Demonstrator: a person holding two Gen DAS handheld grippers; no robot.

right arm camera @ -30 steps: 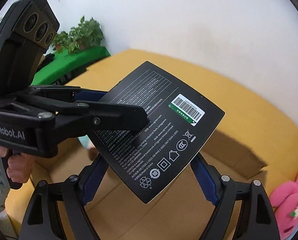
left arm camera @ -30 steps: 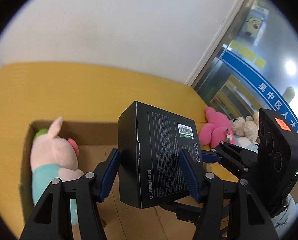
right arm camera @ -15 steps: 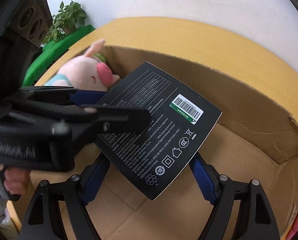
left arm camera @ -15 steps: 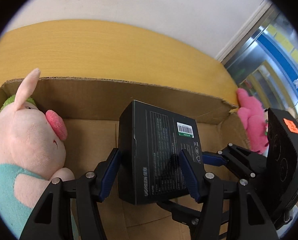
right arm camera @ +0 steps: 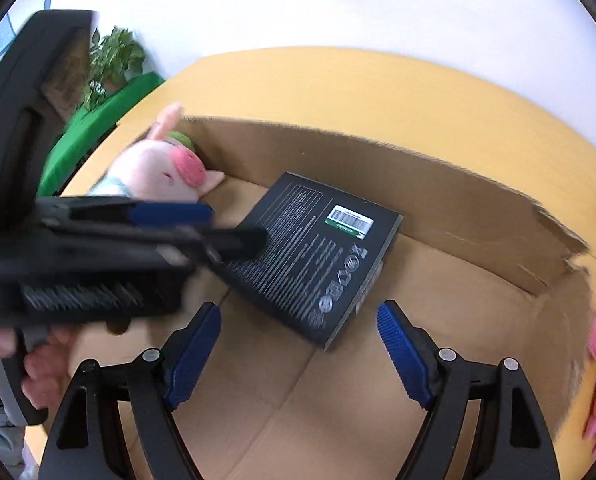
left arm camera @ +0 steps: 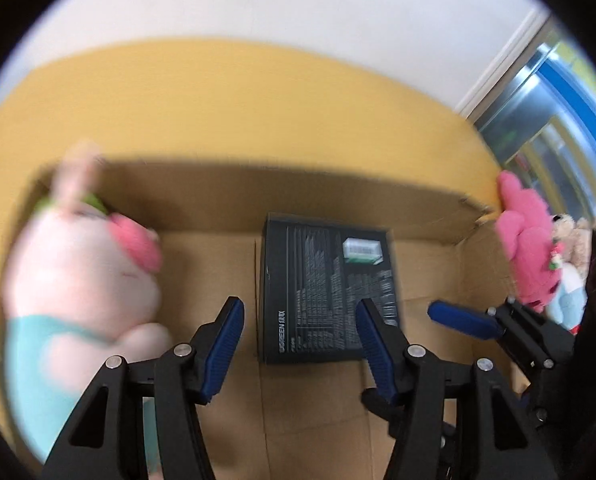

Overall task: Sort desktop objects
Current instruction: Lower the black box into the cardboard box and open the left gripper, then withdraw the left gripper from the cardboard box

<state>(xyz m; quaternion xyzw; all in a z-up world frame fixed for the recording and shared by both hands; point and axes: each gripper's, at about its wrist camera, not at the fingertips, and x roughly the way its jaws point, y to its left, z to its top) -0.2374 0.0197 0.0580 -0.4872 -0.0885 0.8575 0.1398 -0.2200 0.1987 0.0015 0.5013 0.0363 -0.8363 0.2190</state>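
A black UGREEN box (left arm camera: 322, 280) with a barcode label lies flat on the floor of an open cardboard carton (left arm camera: 257, 196), near its back wall. My left gripper (left arm camera: 298, 320) hovers over the box's near edge, open, and its blue pads (left arm camera: 225, 344) do not press on the box. In the right wrist view the box (right arm camera: 318, 248) lies beyond my right gripper (right arm camera: 298, 312), which is open and holds nothing. The left gripper (right arm camera: 217, 224) reaches in from the left over the box's corner. A pink pig plush (left arm camera: 77, 280) in a teal shirt lies in the carton's left end.
The carton (right arm camera: 418, 184) sits on a yellow table (left arm camera: 237, 92) against a white wall. A bright pink plush (left arm camera: 526, 248) and a beige bear (left arm camera: 574, 240) lie outside its torn right end. A potted plant (right arm camera: 113, 60) stands far left. A hand (right arm camera: 45, 360) holds the left gripper.
Both grippers have sunk into the carton. The black box, between the fingers before, now lies on the carton floor, clear of both pairs of pads.
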